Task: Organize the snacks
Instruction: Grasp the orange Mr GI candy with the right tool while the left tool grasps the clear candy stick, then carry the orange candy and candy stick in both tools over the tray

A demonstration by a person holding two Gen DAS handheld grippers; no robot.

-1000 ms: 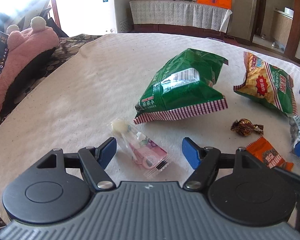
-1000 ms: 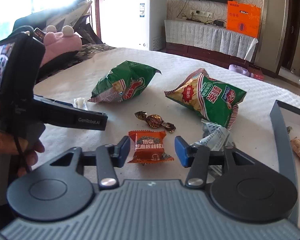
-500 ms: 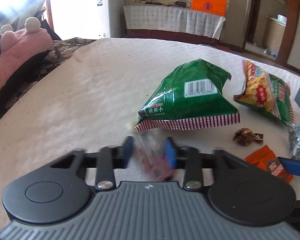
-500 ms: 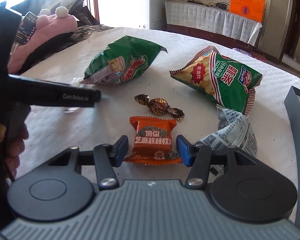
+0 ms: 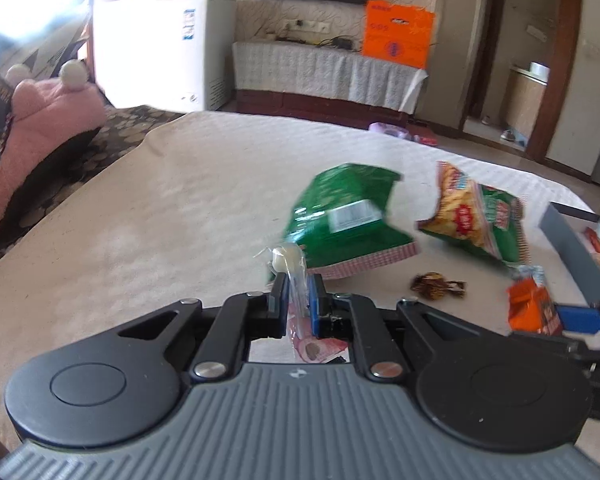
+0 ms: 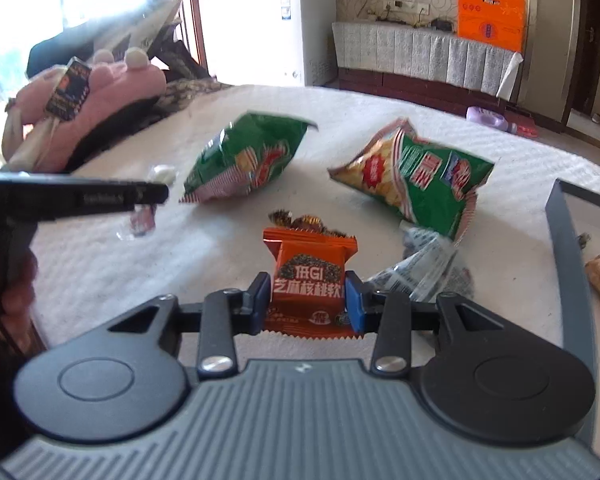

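Observation:
My left gripper [image 5: 298, 300] is shut on a clear-wrapped pink candy packet [image 5: 294, 280] and holds it off the white tablecloth. My right gripper [image 6: 307, 300] is shut on an orange snack packet [image 6: 310, 280], lifted slightly; that packet also shows in the left wrist view [image 5: 530, 308]. A green chip bag [image 5: 348, 216] [image 6: 248, 156] and a yellow-green chip bag [image 5: 480, 220] [image 6: 416, 172] lie beyond. A brown wrapped candy [image 5: 436, 284] [image 6: 296, 220] and a silver wrapper [image 6: 420, 264] lie between them.
A dark grey tray [image 6: 568, 248] [image 5: 572, 240] with several snacks inside stands at the right. A pink plush [image 5: 40, 128] lies on a sofa to the left. The left gripper body [image 6: 72, 198] crosses the right wrist view's left side.
Both grippers have closed: the left on the pink candy packet, the right on the orange packet. Both packets have come up off the cloth.

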